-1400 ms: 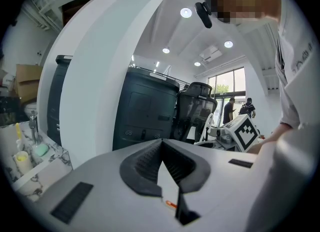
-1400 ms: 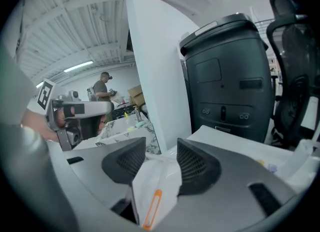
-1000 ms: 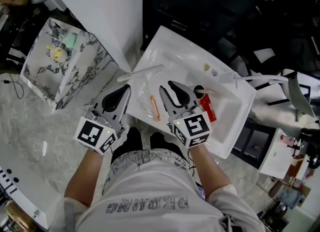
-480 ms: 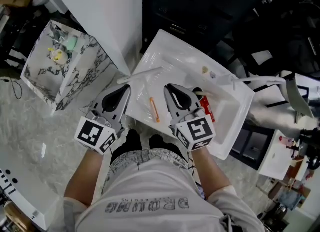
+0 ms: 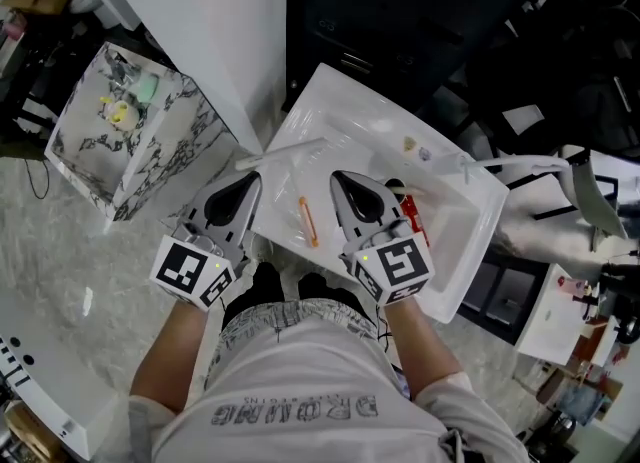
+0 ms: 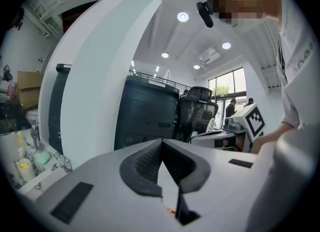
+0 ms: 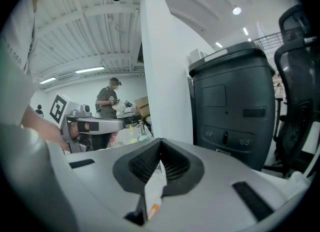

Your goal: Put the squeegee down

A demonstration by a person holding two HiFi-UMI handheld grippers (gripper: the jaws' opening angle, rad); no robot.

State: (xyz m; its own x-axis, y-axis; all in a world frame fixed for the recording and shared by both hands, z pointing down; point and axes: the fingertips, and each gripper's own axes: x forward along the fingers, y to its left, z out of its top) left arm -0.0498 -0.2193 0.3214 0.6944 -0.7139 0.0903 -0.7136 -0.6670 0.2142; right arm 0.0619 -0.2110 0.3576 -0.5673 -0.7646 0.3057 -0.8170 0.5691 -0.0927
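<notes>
White squeegee (a long thin bar) is lying on the sink's far left rim. The left gripper is hovering with jaws pressed together. The right gripper has just been closing its jaws, which are now touching, both empty.

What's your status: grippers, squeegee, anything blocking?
Left hand-held gripper shut, empty; right hand-held gripper just closed, empty. Squeegee not held, likely the red piece lying in the white basin beside the right one. Nothing in the way.
</notes>
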